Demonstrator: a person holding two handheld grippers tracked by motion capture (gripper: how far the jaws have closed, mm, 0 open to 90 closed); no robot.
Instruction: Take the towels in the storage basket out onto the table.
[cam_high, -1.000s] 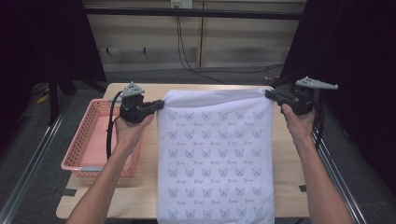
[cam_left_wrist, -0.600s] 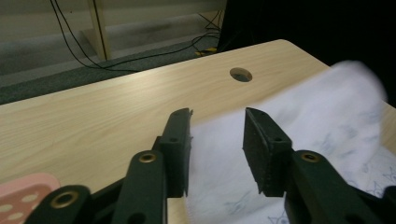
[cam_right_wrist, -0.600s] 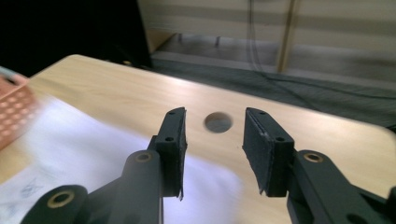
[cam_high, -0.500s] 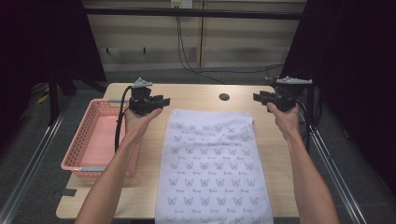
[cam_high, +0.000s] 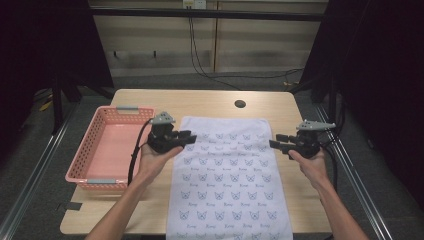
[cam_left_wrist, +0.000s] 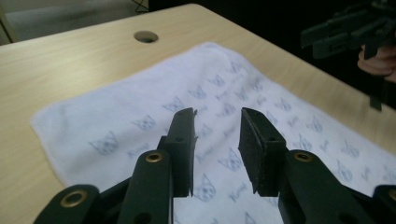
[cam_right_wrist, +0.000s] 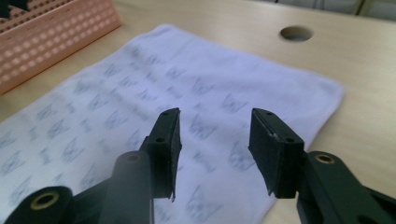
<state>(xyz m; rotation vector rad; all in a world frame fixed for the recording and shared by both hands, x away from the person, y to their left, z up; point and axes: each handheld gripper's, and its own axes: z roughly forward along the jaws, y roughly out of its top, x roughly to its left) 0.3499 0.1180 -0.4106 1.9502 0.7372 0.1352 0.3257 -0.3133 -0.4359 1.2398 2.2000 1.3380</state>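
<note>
Since a second ago the towel has dropped from my raised grip and now lies flat down the table's middle, its near end hanging over the front edge. Both sets of jaws have just been opening; my left gripper and right gripper stand apart, nothing between them. Soft, light, limp cloth: I'd pinch its corners. White, printed with small blue cat faces.
</note>
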